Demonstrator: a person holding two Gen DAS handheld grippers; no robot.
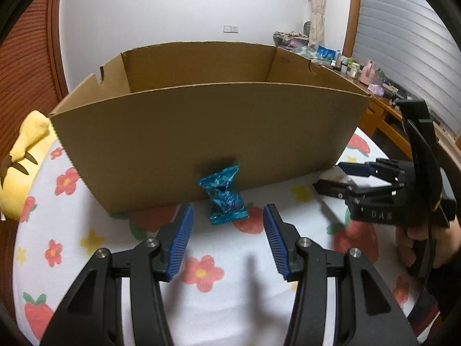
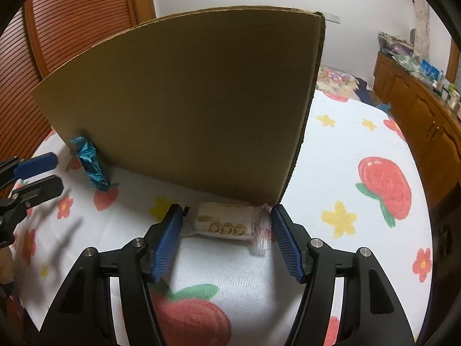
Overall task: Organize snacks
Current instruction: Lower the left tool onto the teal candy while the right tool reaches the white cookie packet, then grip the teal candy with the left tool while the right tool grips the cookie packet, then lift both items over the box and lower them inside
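Snacks are lined up for pickup: a crinkled blue foil-wrapped candy (image 1: 224, 194) leaning on the open brown cardboard box (image 1: 201, 132) ahead of the parted left gripper (image 1: 227, 225), a cream wrapped bar (image 2: 224, 225) flanked by the parted right gripper (image 2: 227, 225), best squeezed centrally; wrapper print unreadable.

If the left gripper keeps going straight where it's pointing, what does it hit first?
Most likely the blue foil snack, standing just ahead between the open jaws of the left gripper; the cardboard box wall is right behind it.
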